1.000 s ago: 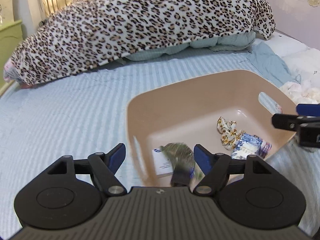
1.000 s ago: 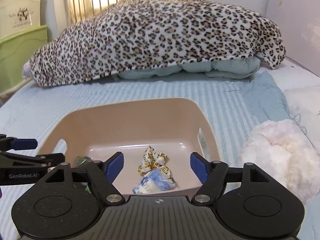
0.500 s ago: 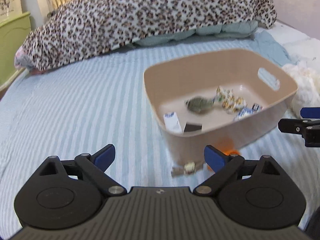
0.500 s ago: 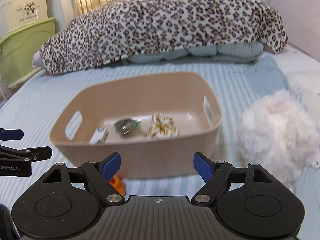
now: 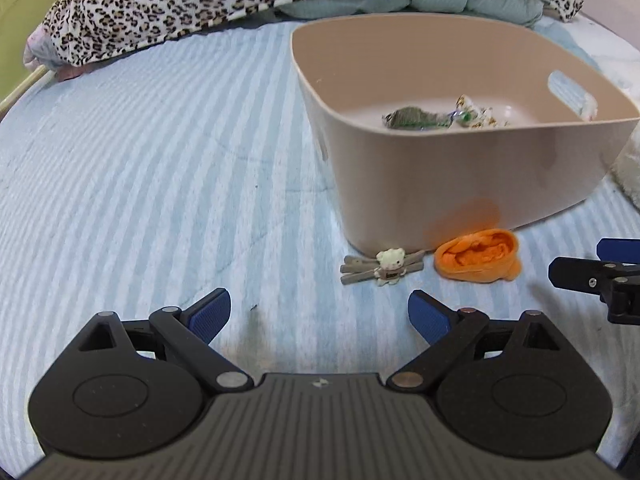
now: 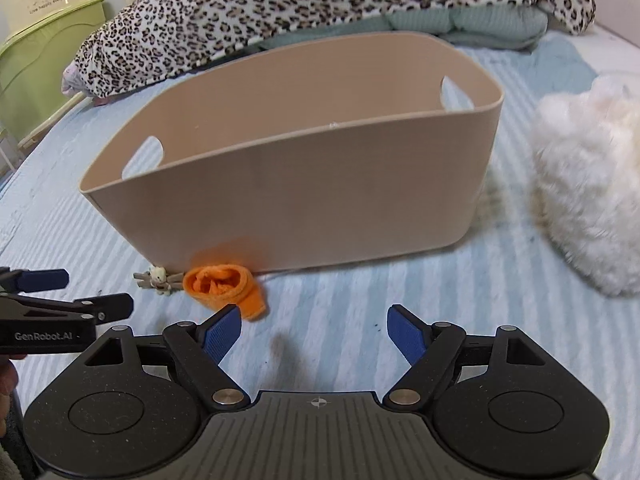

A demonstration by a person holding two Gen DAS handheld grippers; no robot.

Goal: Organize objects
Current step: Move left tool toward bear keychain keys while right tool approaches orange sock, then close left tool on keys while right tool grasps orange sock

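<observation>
Both spread, empty — left gripper (image 5: 319,316), right gripper (image 6: 314,334); lower centre, orange cloth (image 5: 478,255) and bear clip (image 5: 382,266) against bin (image 5: 460,168) — awaiting pickup.

Both wrist views low over the bed, facing the basket (image 5: 460,184) nearby, sharing its front wall.
</observation>
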